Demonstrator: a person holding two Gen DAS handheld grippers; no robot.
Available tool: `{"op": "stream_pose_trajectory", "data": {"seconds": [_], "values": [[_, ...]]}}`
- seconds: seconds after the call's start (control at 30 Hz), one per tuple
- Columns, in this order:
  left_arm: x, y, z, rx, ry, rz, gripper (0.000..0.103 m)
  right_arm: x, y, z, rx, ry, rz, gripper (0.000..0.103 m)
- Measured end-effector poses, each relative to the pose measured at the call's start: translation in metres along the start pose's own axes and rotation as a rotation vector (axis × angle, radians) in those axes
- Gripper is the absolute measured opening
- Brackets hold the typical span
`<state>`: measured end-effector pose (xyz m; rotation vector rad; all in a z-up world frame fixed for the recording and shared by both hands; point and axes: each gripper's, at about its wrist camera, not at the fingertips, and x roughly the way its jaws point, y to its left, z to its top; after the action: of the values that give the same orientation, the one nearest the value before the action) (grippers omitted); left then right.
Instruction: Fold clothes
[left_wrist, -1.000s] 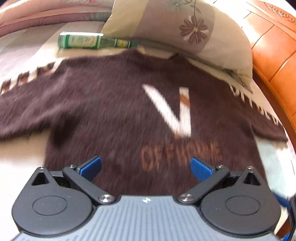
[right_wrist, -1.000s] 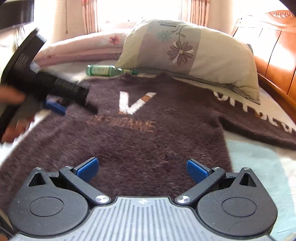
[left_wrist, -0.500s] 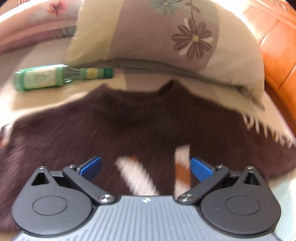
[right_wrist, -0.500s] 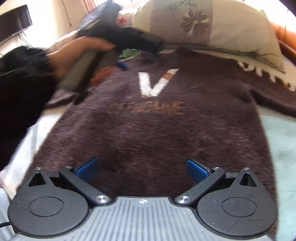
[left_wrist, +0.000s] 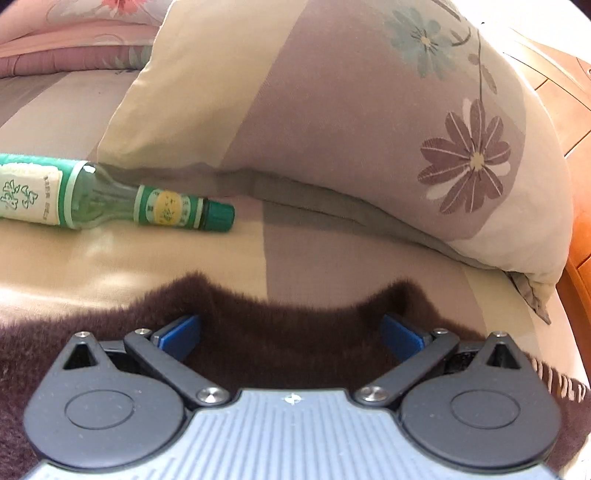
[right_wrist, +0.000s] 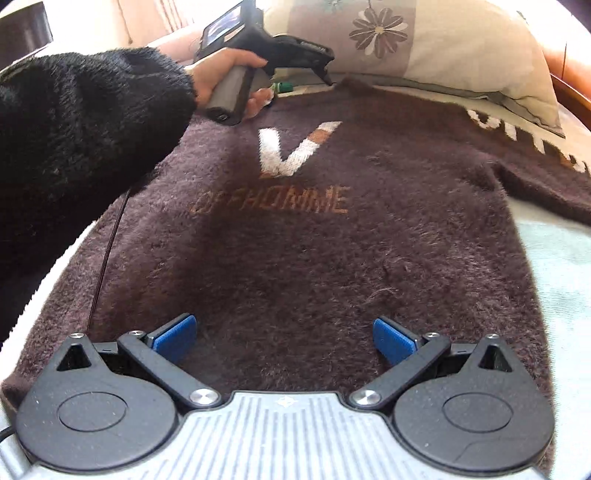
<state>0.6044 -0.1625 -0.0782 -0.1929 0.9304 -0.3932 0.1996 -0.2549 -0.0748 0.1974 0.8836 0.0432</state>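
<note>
A fuzzy dark brown sweater (right_wrist: 325, 251) with a white V and orange lettering lies flat on the bed, collar toward the pillow. My left gripper (left_wrist: 291, 332) is open right at the collar (left_wrist: 295, 317), its blue pads on either side of the neckline. In the right wrist view, a hand in a black sleeve (right_wrist: 74, 122) holds that left gripper (right_wrist: 327, 75) at the collar. My right gripper (right_wrist: 284, 338) is open over the sweater's lower body near the hem, with nothing between its pads.
A floral pillow (left_wrist: 369, 122) lies just beyond the collar, against an orange wooden headboard (left_wrist: 580, 206). A green glass bottle (left_wrist: 110, 199) lies on its side on the bedsheet left of the collar. A pink folded quilt (left_wrist: 66, 48) is at the far left.
My left gripper has travelled up from the sweater's chest to the collar, and the bottle and pillow now loom closer. My right gripper has stayed near the hem, both still open.
</note>
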Motion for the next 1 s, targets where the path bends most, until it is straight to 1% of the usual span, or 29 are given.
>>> {"op": "stream_pose_trajectory", "data": {"seconds": [0.07, 0.13, 0.17, 0.27, 0.33, 0.4, 0.47, 0.7, 0.8, 0.87, 0.97, 1.0], "values": [[-0.003, -0.003, 0.004, 0.011, 0.016, 0.012, 0.102, 0.000, 0.001, 0.000, -0.007, -0.002, -0.006, 0.103], [-0.018, -0.009, 0.006, 0.018, 0.015, 0.029, 0.101, -0.002, 0.000, 0.000, -0.005, -0.008, -0.007, 0.103], [-0.030, -0.012, 0.006, 0.033, 0.001, 0.030, 0.101, -0.002, -0.002, 0.001, 0.004, -0.013, -0.011, 0.103], [-0.075, -0.017, 0.006, 0.052, -0.011, 0.021, 0.101, -0.004, -0.007, 0.004, 0.029, -0.029, -0.033, 0.103], [-0.109, -0.021, 0.005, 0.072, 0.000, 0.022, 0.102, -0.006, -0.011, 0.006, 0.043, -0.045, -0.040, 0.103], [-0.147, -0.027, 0.000, 0.126, -0.003, 0.059, 0.102, -0.007, -0.014, 0.008, 0.057, -0.058, -0.041, 0.103], [-0.190, -0.033, -0.007, 0.193, -0.026, 0.084, 0.102, -0.008, -0.018, 0.009, 0.070, -0.067, -0.048, 0.103], [-0.289, -0.022, -0.069, 0.276, 0.025, 0.098, 0.102, -0.017, -0.034, 0.013, 0.116, -0.118, -0.084, 0.103], [-0.301, -0.010, -0.110, 0.253, 0.089, 0.048, 0.102, -0.016, -0.038, 0.013, 0.128, -0.125, -0.115, 0.103], [-0.302, -0.003, -0.137, 0.240, 0.137, 0.002, 0.102, -0.016, -0.035, 0.011, 0.113, -0.120, -0.130, 0.103], [-0.301, 0.005, -0.178, 0.241, 0.142, -0.026, 0.102, -0.011, -0.028, 0.007, 0.062, -0.097, -0.142, 0.103], [-0.297, 0.009, -0.190, 0.239, 0.142, -0.020, 0.102, -0.009, -0.026, 0.006, 0.043, -0.088, -0.153, 0.103]]}}
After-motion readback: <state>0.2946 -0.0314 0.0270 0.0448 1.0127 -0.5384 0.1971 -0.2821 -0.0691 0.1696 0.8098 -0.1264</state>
